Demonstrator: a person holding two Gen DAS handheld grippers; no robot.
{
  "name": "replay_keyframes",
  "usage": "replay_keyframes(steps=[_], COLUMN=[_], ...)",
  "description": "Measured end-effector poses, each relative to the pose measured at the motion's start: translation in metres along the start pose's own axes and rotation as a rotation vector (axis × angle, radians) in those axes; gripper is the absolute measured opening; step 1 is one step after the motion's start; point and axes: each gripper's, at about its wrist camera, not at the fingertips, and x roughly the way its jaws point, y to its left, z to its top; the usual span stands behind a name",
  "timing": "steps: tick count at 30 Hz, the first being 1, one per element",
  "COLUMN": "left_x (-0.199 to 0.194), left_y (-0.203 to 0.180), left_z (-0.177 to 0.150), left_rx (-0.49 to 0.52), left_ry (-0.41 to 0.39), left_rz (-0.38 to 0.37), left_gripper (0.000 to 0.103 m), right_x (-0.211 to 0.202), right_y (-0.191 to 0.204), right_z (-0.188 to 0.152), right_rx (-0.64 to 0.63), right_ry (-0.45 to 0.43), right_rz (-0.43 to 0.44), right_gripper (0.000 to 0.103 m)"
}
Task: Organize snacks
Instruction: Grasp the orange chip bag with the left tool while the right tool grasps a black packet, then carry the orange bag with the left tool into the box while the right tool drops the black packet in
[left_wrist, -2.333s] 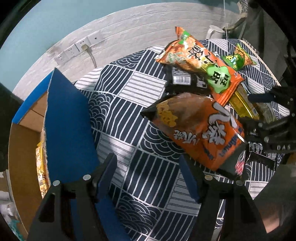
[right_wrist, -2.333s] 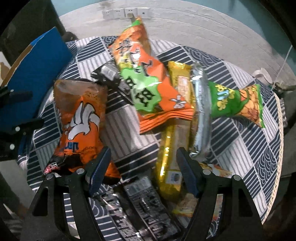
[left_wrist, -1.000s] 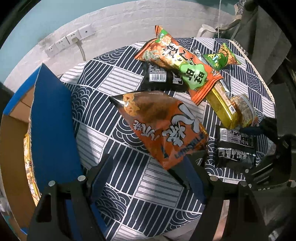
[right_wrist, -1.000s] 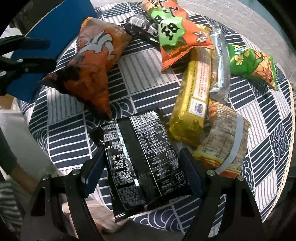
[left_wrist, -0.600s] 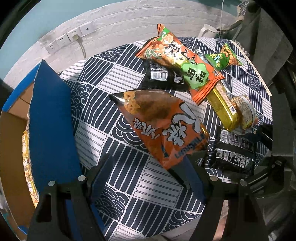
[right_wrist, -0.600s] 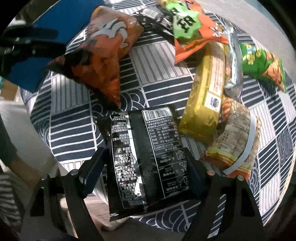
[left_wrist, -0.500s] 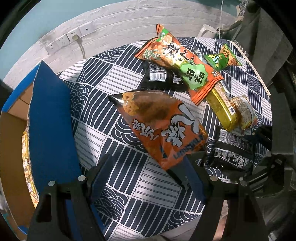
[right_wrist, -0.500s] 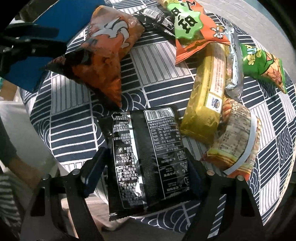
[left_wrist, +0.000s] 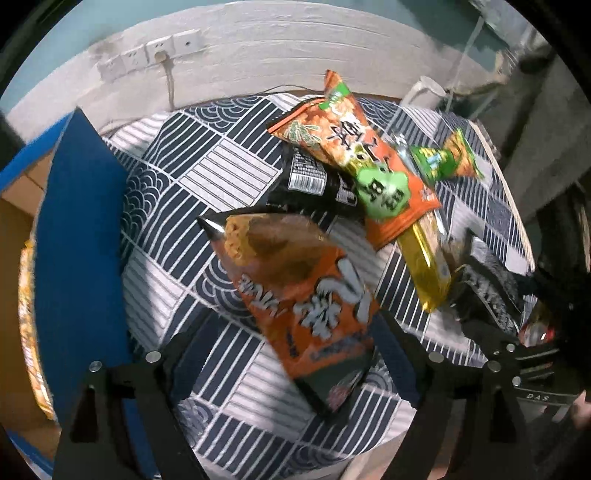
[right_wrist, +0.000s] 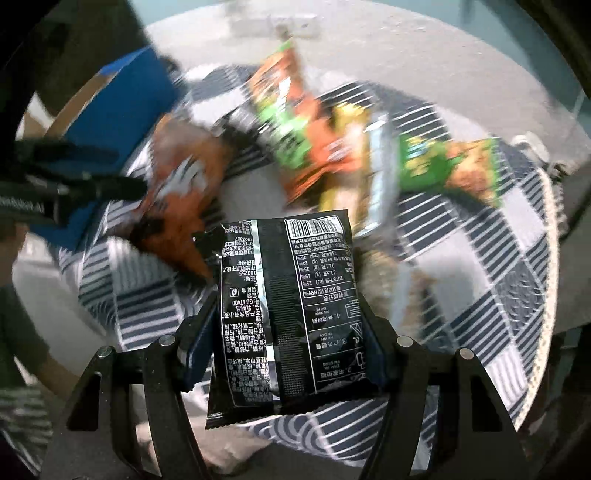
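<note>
The black snack packet (right_wrist: 284, 306) is clamped between the pads of the right hand-held gripper (right_wrist: 284, 328) and held clear of the desk (right_wrist: 498, 295), printed back facing up. The left hand-held gripper (left_wrist: 291, 354) is spread wide, its jaws having just been opening, above the lower end of the orange chip bag (left_wrist: 299, 288) lying on the desk, beside the blue-flapped cardboard box (left_wrist: 77, 236); no pad contact is seen.
</note>
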Motion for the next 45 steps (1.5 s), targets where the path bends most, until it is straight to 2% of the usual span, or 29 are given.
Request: replay_keyframes(steps=[4,7,10,11,13,19,21,23,26,27,29,31,36,45], left_x=[0.01,0.02,0.036,0.04,0.047,0.058,0.067,0.072,0.068,0.066,0.063,0.06,0.05,0.012], left_y=[0.005,0.006,0.005,0.005,0.005,-0.003,-0.005,-0.004,-0.007,-0.009,-0.009,-0.011,-0.007,-0.01], left_z=[0.01,0.014,0.016,0.016,0.016,0.018,0.018,0.017,0.015,0.015,0.012,0.011,0.001,-0.009], left_rx=[-0.122,-0.178,-0.186,-0.187,-0.197,-0.156,-0.144,-0.139,-0.109,-0.096,-0.077,-0.07,-0.023,0.085], left_ry=[-0.013,-0.003,0.029,0.035,0.044,0.049,0.079,0.09,0.069,0.069,0.058,0.056,0.053,-0.027], left_rz=[-0.036,-0.03,-0.001,-0.004,-0.005,-0.032,-0.015,-0.047,-0.051,-0.044,-0.024,-0.024,-0.019,0.031], left_gripper=[0.086,0.087,0.088,0.093,0.096,0.096,0.096,0.09,0.08,0.078,0.066,0.06,0.057,0.056], right_x=[-0.004,0.001,0.004,0.005,0.007,0.01,0.01,0.011,0.009,0.008,0.004,-0.002,-0.014,-0.031], right_y=[-0.023,-0.03,-0.034,-0.037,-0.041,-0.052,-0.056,-0.056,-0.056,-0.055,-0.055,-0.054,-0.049,-0.036], right_z=[0.007,0.009,0.002,0.001,0.001,0.002,0.002,0.002,0.004,0.004,0.004,0.004,0.008,0.017], right_rx=[0.053,0.073,0.085,0.088,0.096,0.128,0.141,0.143,0.143,0.143,0.143,0.145,0.143,0.129], right_ry=[-0.018,-0.017,-0.016,-0.015,-0.011,-0.019,-0.022,-0.024,-0.031,-0.035,-0.042,-0.051,-0.076,-0.111], right_rz=[-0.01,-0.008,-0.003,-0.003,-0.002,-0.014,-0.011,-0.014,-0.016,-0.017,-0.021,-0.024,-0.037,-0.06], right_gripper=[0.067,0.067,0.067,0.067,0.067,0.067,0.067,0.067,0.067,0.067,0.067,0.067,0.067,0.067])
